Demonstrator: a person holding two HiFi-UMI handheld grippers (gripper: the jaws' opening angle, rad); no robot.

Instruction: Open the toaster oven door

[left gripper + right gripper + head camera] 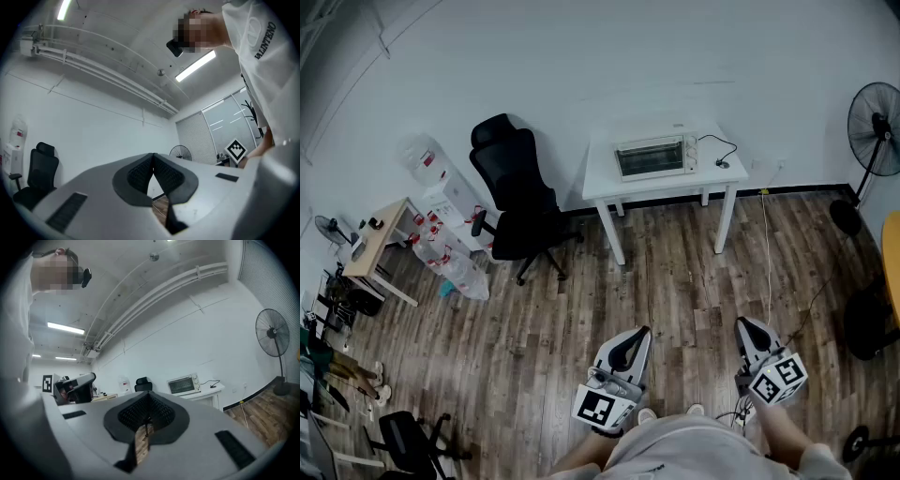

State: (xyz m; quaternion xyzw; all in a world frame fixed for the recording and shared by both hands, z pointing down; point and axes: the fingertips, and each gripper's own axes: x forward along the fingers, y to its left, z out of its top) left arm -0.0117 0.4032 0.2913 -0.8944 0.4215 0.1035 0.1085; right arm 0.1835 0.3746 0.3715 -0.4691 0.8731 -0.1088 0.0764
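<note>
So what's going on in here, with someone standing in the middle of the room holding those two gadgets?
A person stands on the wood floor, holding a two-jaw gripper in each hand. The left gripper and the right gripper are both shut and empty, held out toward a white table by the far wall. A toaster oven sits on it with its door closed. The person is well back from the table, so nothing is touching the oven.

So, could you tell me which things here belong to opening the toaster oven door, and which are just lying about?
For the job:
- toaster oven, shut
- left gripper and right gripper, both shut and empty
- table under the oven

Lying about:
- chair
- fan
- water dispenser
- side desk
</note>
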